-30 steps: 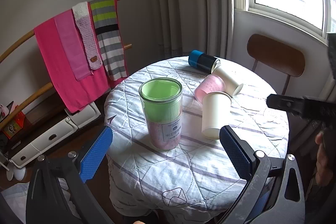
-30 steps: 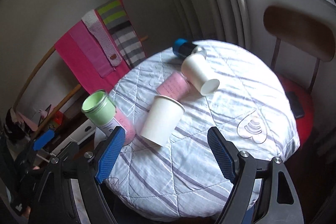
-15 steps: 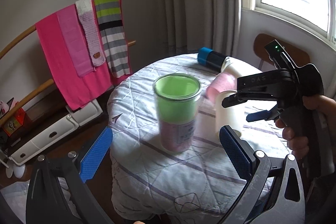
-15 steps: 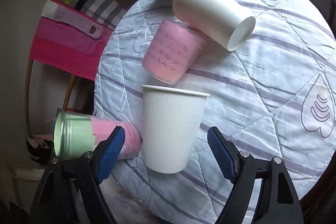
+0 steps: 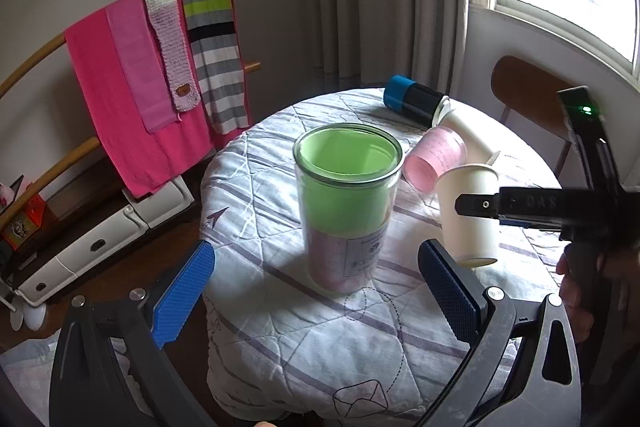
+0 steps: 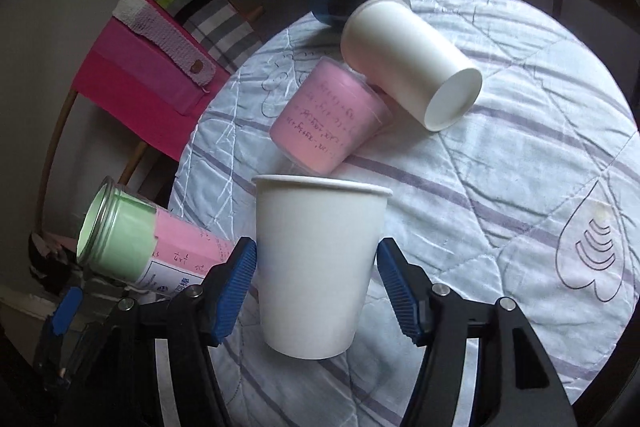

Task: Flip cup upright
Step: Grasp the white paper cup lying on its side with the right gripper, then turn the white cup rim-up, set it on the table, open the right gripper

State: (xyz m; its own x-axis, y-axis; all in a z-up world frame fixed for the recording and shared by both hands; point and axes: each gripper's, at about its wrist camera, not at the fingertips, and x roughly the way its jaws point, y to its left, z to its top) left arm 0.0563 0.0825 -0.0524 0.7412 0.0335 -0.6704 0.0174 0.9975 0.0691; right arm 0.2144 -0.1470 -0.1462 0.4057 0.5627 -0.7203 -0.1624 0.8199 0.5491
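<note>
The right gripper (image 6: pixel 316 287) has closed its pads on the white paper cup (image 6: pixel 320 263) at mid-wall; light and crushable, it seems to need gentle pressure; the left gripper (image 5: pixel 316 291) is spread, empty

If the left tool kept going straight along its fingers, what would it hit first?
Most likely the green-lined glass jar, standing upright on the table, roughly centred between the left tool's open fingers. Nothing shows between them, though depth is uncertain in the fisheye view.
</note>
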